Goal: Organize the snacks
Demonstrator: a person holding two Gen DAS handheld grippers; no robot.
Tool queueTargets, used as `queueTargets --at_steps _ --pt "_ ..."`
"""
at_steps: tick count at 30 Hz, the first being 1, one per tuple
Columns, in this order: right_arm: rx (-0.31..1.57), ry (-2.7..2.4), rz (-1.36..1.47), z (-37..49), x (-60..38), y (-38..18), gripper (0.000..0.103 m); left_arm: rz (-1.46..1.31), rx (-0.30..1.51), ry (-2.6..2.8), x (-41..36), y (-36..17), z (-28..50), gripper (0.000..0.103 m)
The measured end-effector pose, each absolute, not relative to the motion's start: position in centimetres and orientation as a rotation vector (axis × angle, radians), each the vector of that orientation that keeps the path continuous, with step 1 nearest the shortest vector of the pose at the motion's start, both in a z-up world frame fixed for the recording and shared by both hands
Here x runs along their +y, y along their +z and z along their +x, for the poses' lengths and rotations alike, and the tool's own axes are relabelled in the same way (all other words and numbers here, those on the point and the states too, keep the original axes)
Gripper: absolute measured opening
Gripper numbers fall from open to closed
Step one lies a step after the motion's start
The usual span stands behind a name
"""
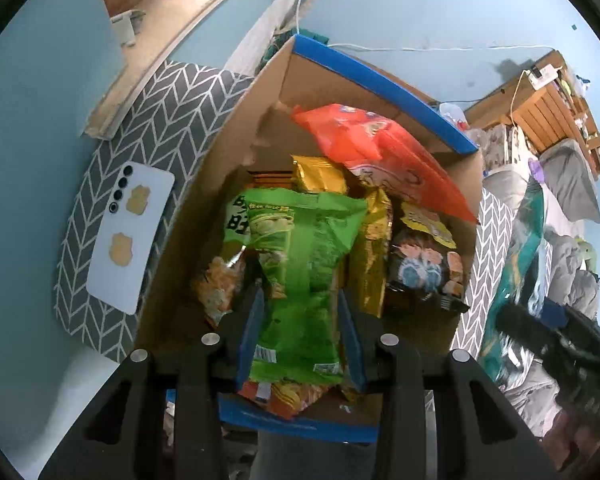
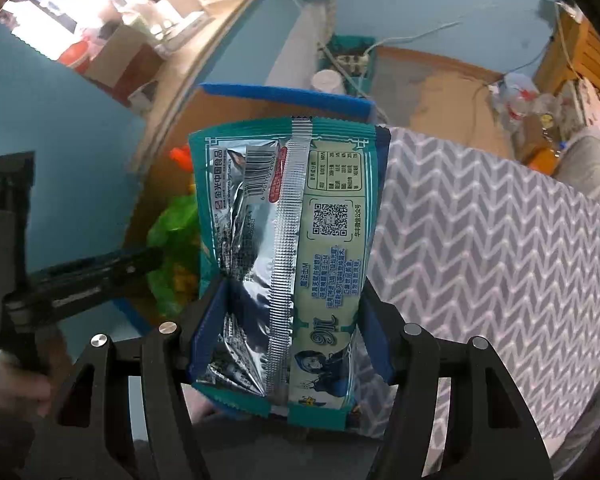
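Observation:
A cardboard box (image 1: 228, 168) with blue-edged flaps holds several snack bags. My left gripper (image 1: 300, 292) is over the box, shut on a green snack bag (image 1: 300, 264), its fingers (image 1: 252, 328) pressing both sides. An orange bag (image 1: 384, 152), yellow bags (image 1: 372, 248) and a dark bag (image 1: 424, 268) lie beside it. My right gripper (image 2: 294, 284) is shut on a teal and silver snack bag (image 2: 288, 216), back side facing me, held up to the right of the box (image 2: 284, 98). The left gripper (image 2: 80, 276) and green bag (image 2: 176, 236) show at the left of the right wrist view.
The box stands on a grey chevron cloth (image 1: 148, 128), (image 2: 480, 232). A white phone (image 1: 130, 236) lies on the cloth left of the box. A teal bag (image 1: 516, 264) and the right gripper (image 1: 556, 340) are at the right. Bedding and a wooden shelf (image 1: 548, 108) lie beyond.

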State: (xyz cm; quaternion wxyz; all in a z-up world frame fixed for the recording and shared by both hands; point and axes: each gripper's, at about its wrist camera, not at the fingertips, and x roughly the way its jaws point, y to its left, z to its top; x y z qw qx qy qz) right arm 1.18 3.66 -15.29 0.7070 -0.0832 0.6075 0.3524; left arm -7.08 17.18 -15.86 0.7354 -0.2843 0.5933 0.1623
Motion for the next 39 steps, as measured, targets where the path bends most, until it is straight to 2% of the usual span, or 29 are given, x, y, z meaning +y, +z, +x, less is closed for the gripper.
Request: queueTargets --at_steps 10,20,21,22,30,33,39 --pt "1.363 0.841 -0.251 -1.3 8.6 -16.8 0.063 -0.642 1.281 0.37 19.0 -15.0 -8.7 0.056" --pt "1.351 0.836 -0.323 -2.6 10.8 -18.0 0.064 -0.663 1.259 0.406 20.6 -13.8 -11.1 0.06" --pt "1.346 0.837 -0.328 -2.7 10.9 -17.9 0.071 -0.666 1.257 0.408 20.7 -13.7 -11.3 0.061" --pt "1.345 0.837 -0.331 -2.7 11.0 -17.8 0.073 -0.668 1.253 0.41 20.7 -13.5 -11.5 0.063" --pt "1.281 0.812 -0.343 -2.5 10.5 -15.2 0.073 -0.657 1.215 0.395 20.0 -11.3 -11.9 0.066" --pt "1.257 0.793 -0.331 -2.1 10.0 -13.9 0.073 -0.646 1.19 0.391 19.4 -10.0 -11.8 0.073" --pt "1.203 0.751 -0.307 -1.3 8.7 -11.4 0.073 -0.605 1.145 0.375 18.4 -7.6 -11.3 0.075"
